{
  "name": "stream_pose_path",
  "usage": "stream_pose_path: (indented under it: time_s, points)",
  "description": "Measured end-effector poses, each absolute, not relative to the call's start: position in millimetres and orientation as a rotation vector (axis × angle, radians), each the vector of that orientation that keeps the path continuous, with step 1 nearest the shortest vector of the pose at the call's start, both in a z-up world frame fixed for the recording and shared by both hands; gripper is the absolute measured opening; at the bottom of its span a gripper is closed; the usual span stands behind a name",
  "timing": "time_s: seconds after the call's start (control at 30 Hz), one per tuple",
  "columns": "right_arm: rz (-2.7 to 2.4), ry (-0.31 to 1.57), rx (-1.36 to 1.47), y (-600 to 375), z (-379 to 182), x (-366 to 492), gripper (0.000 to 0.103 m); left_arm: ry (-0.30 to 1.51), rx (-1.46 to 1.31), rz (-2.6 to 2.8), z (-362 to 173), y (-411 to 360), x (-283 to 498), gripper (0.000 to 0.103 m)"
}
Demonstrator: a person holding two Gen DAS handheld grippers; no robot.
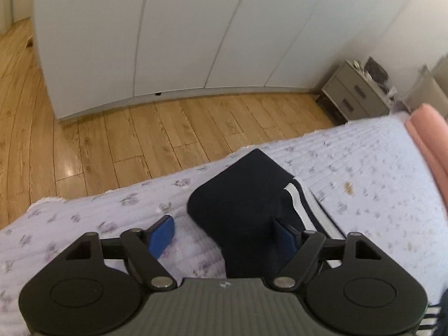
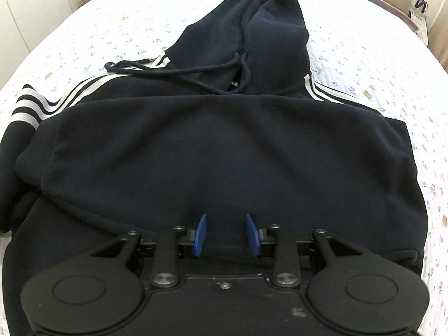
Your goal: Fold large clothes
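Observation:
A navy hoodie (image 2: 218,145) with white sleeve stripes lies flat on the bed, hood (image 2: 274,28) at the far end, drawstring loose across the chest. Its lower part is folded up over the body. My right gripper (image 2: 226,233) hovers over the near folded edge, jaws partly open, nothing between them. In the left wrist view a folded sleeve end (image 1: 240,193) of the hoodie lies near the bed's edge. My left gripper (image 1: 224,238) is wide open over it, with the right finger (image 1: 285,238) against the cloth and the left finger (image 1: 161,233) on the quilt.
The bed has a pale lilac floral quilt (image 1: 364,173). A pink folded blanket (image 1: 428,145) lies at the head end. Beyond the bed's edge are wooden floor (image 1: 140,134), white wardrobe doors (image 1: 182,33) and a grey bedside cabinet (image 1: 352,92).

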State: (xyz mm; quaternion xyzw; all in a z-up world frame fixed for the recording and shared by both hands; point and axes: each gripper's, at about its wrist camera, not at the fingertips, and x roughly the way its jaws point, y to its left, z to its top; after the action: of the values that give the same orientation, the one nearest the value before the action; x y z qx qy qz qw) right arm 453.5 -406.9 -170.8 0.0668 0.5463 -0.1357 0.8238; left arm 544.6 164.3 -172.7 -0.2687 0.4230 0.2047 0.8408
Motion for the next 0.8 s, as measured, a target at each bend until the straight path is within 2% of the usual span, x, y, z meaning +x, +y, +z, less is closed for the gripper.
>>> stream_pose_path:
  time_s: [0.1, 0.13, 0.17, 0.23, 0.53, 0.7, 0.8]
  points:
    - [-0.292, 1.158, 0.133, -404.2, -171.8, 453.8, 0.04, 0.912, -0.427, 0.432, -174.4, 148.2, 557.8, 0.076]
    - [-0.293, 1.156, 0.132, -404.0, -171.8, 452.8, 0.04, 0.923, -0.369, 0.432, -175.3, 141.4, 563.1, 0.066]
    - [-0.293, 1.153, 0.132, -403.9, -171.8, 451.8, 0.04, 0.922, -0.331, 0.417, -174.7, 135.1, 566.9, 0.046]
    - [-0.289, 1.147, 0.131, -404.2, -171.2, 450.4, 0.04, 0.907, -0.322, 0.35, -167.3, 124.4, 569.9, 0.017]
    - [-0.277, 0.999, 0.165, -402.8, -146.7, 428.4, 0.04, 0.685, -0.227, 0.228, -77.3, 63.5, 546.3, 0.017]
    - [-0.281, 1.123, 0.19, -409.2, -178.5, 427.4, 0.04, 0.551, -0.167, 0.163, -21.9, 15.8, 536.5, 0.017]
    - [-0.264, 1.089, 0.23, -421.3, -165.8, 422.5, 0.04, 0.476, -0.121, 0.197, 12.5, 0.7, 535.0, 0.017]
